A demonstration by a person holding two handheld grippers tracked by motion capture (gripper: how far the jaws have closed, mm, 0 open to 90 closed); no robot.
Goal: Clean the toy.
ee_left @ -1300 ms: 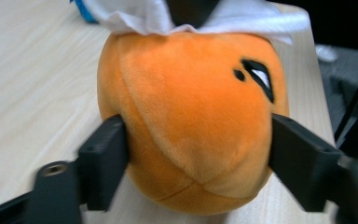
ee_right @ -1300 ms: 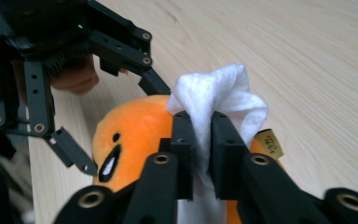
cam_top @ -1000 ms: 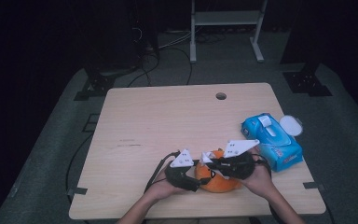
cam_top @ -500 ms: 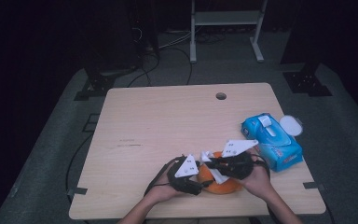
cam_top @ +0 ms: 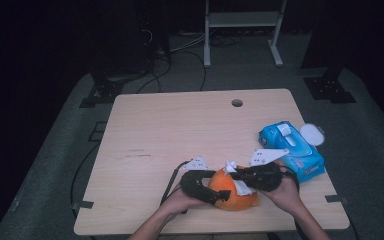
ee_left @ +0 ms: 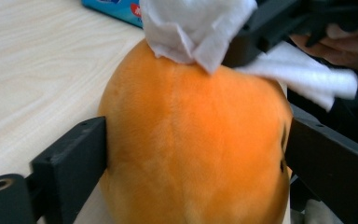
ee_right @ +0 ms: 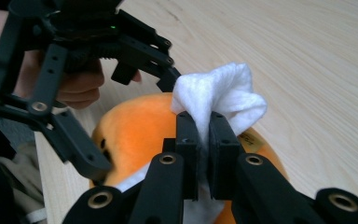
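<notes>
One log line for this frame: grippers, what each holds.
left gripper: jaws just opened wide, pads against orange plush toy | right gripper: shut on white wipe, atop toy | blue wipes pack: beside, on table

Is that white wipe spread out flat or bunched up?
Bunched up: the right gripper pinches the white wipe into a crumpled wad above the orange plush toy.

Just right of the right gripper point(cam_top: 232, 173) lies a blue wipes pack point(cam_top: 291, 149), blocking that side. Ahead and left of both grippers, bare tabletop point(cam_top: 180, 130) leaves free passage.
</notes>
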